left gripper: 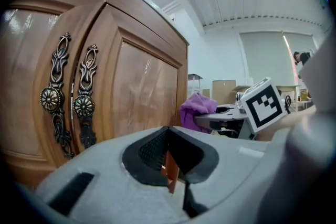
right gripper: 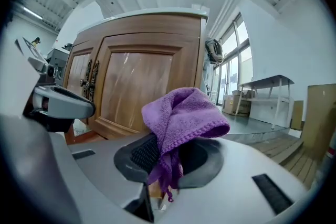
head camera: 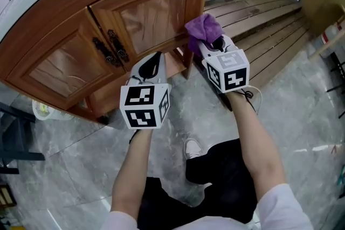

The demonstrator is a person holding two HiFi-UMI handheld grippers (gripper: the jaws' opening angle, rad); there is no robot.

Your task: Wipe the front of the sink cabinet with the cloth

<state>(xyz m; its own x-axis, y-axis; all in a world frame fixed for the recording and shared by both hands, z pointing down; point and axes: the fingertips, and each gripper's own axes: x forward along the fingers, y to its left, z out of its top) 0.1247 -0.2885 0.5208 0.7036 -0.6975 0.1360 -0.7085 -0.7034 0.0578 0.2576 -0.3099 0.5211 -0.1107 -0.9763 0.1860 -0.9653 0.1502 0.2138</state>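
Right tongs (right gripper: 164, 178) pinch a purple cloth (head camera: 202, 28) just beside the lower right corner of the wooden sink cabinet (head camera: 64, 19), upper centre of the head view. Left tongs (left gripper: 176, 183), pressed together and empty, hover near the cabinet's ornate door handles (head camera: 110, 47).

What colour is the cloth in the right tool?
The cloth is purple, clearest in the right gripper view.
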